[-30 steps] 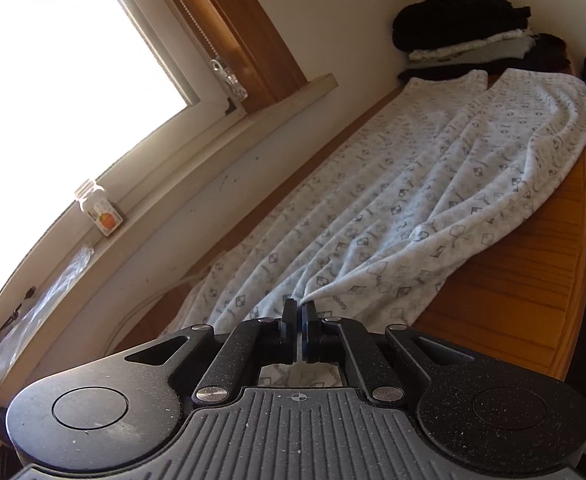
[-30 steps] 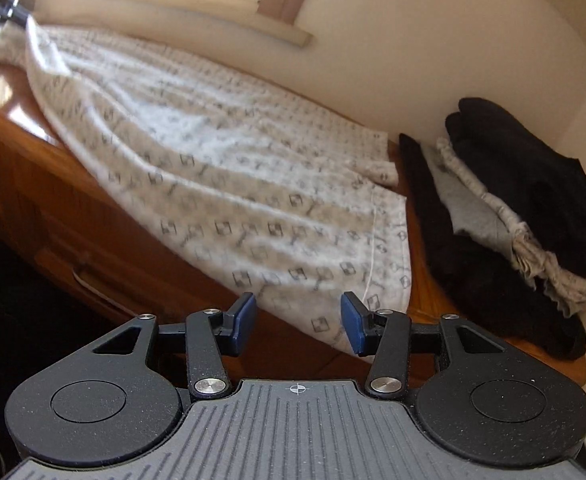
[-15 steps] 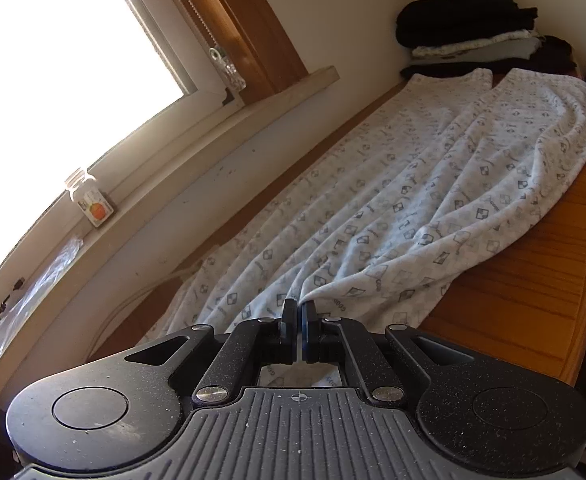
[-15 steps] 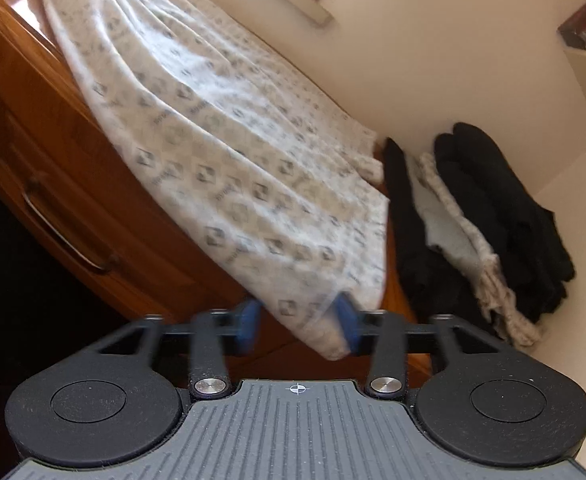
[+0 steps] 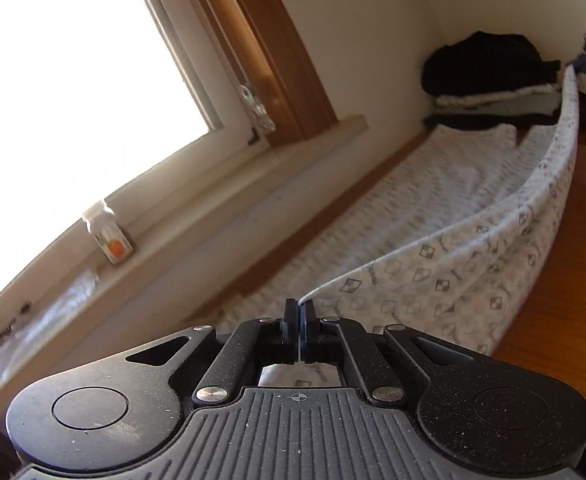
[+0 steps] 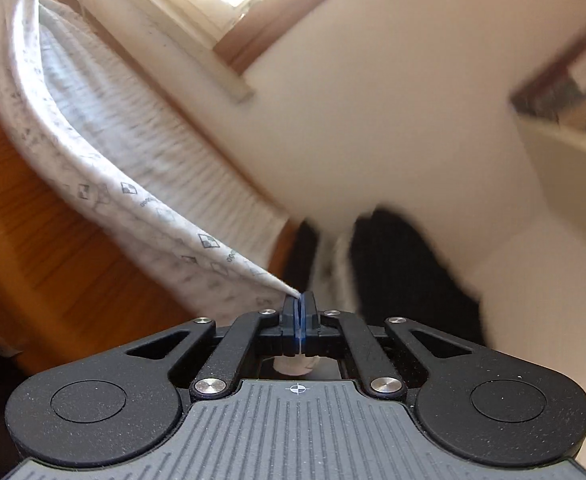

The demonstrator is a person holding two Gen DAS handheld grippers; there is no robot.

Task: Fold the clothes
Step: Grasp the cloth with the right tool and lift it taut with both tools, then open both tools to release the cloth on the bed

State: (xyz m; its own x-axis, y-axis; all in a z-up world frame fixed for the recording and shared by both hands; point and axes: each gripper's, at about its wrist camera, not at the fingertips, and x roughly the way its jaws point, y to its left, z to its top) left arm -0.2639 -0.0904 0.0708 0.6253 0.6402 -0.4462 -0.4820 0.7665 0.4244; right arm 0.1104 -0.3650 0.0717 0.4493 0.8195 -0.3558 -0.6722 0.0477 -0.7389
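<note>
1. At the left end, the left gripper [image 5: 299, 312] has its jaws pressed together on the near hem of the patterned garment [image 5: 433, 184], a white cloth printed with small grey squares
2. From there the pinched edge rises off the wooden top [image 5: 565, 264] and runs in a taut band to the far end, while the rest of the garment lies flat along the wall side
3. At the right end, the right gripper [image 6: 300, 308] is likewise clamped on the opposite corner, with cloth fanning out from its closed tips
4. Risk, as I judge it: each grip holds only a thin pinch of hem, so a sharp pull by either hand could slip the cloth out and drop the fold
5. Uneven lifting could also twist the band and lay the fold crooked, or drag the flat half off the wood
6. The stack of dark clothes [image 5: 489, 76] sits just past the garment's far end; a swing of the right hand could knock it
7. Surface: polished orange-brown wood, likely slick under fabric
8. Room: a bright window [image 5: 73, 92] with a sill [image 5: 229, 184] holding a small bottle [image 5: 109, 238], cream walls, and a blurred shelf [image 6: 565, 92] at right
</note>
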